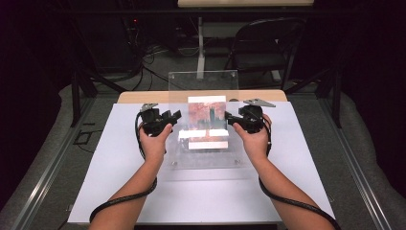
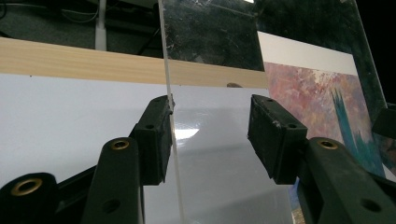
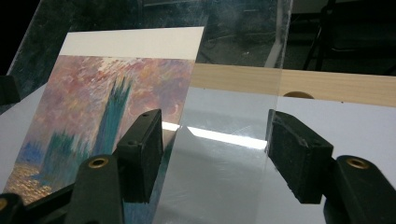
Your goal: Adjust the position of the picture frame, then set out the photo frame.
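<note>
A clear acrylic sheet [image 1: 203,81] stands tilted up over the white board, its lower edge near a second clear plate [image 1: 206,163] that lies flat. A print of a pink and teal painting [image 1: 207,115] rests against the tilted sheet. My left gripper [image 1: 174,117] is at the sheet's left edge. In the left gripper view, my left gripper [image 2: 210,116] straddles that sheet [image 2: 210,37]: one pad touches the edge, the other stands well apart. My right gripper [image 1: 229,118] is at the right edge. In the right gripper view, my right gripper [image 3: 217,135] likewise straddles the sheet [image 3: 243,28], open, beside the print [image 3: 107,84].
A white board [image 1: 119,158] covers most of the wooden table [image 1: 143,97]. Beyond the table's far edge stand a dark folding chair [image 1: 263,43], a white table leg [image 1: 201,48] and loose cables on the floor. Metal rails run along both sides.
</note>
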Demonstrator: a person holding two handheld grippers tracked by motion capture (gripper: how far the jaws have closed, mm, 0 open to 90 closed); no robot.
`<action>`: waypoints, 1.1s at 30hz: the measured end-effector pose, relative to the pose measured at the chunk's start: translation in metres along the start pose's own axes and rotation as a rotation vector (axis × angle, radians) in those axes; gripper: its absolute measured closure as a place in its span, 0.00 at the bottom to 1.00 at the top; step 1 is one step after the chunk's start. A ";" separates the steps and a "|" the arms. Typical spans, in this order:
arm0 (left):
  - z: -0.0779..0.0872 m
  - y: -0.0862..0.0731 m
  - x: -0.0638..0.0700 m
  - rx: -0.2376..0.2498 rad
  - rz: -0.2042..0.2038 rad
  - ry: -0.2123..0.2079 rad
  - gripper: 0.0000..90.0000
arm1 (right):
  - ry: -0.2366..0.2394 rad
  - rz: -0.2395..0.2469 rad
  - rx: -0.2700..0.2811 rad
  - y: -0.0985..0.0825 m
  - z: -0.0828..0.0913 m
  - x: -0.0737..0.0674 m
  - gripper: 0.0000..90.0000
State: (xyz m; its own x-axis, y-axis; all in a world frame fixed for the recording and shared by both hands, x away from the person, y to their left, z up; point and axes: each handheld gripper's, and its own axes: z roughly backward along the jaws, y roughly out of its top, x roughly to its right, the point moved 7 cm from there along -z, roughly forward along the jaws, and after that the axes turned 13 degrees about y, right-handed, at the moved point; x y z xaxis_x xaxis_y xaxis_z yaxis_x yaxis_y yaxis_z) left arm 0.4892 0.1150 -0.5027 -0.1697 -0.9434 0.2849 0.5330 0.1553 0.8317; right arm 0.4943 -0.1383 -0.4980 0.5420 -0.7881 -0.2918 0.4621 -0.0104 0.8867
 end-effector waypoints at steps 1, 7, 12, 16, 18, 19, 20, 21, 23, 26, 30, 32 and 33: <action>0.002 0.000 0.001 0.008 -0.002 -0.002 0.56 | -0.001 0.005 0.004 0.000 0.001 -0.001 0.41; 0.009 0.000 0.002 0.024 -0.015 -0.007 0.57 | 0.003 0.029 0.017 0.000 0.006 -0.004 0.41; 0.016 0.000 0.004 0.052 -0.018 -0.012 0.58 | 0.002 0.057 0.026 0.001 0.012 -0.008 0.41; 0.023 -0.001 0.004 0.070 -0.013 -0.019 0.61 | -0.002 0.076 0.033 0.002 0.018 -0.012 0.43; 0.027 -0.002 0.005 0.079 -0.013 -0.022 0.61 | -0.002 0.082 0.044 0.003 0.020 -0.014 0.43; 0.030 -0.003 0.005 0.089 -0.016 -0.026 0.62 | -0.005 0.089 0.048 0.002 0.023 -0.016 0.44; 0.030 -0.003 0.005 0.089 -0.016 -0.026 0.62 | -0.005 0.089 0.048 0.002 0.023 -0.016 0.44; 0.032 -0.003 0.006 0.092 -0.018 -0.029 0.62 | -0.004 0.090 0.055 0.002 0.027 -0.018 0.45; 0.037 -0.004 0.006 0.102 -0.014 -0.036 0.63 | -0.005 0.098 0.061 0.001 0.030 -0.020 0.46; 0.040 -0.005 0.006 0.107 -0.018 -0.041 0.64 | -0.004 0.104 0.062 0.001 0.034 -0.023 0.48; 0.047 -0.007 0.007 0.120 -0.025 -0.046 0.65 | -0.007 0.119 0.066 0.000 0.039 -0.026 0.48; 0.049 -0.007 0.007 0.124 -0.026 -0.048 0.65 | -0.008 0.123 0.070 0.000 0.042 -0.028 0.49; 0.052 -0.009 0.007 0.130 -0.027 -0.054 0.66 | -0.007 0.126 0.071 -0.001 0.043 -0.029 0.49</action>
State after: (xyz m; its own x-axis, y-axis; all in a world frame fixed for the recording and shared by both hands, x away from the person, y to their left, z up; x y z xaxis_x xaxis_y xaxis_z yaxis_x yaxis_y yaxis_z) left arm 0.4400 0.1219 -0.4829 -0.2289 -0.9311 0.2840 0.4165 0.1700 0.8931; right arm 0.4483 -0.1422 -0.4748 0.5877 -0.7901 -0.1741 0.3393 0.0453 0.9396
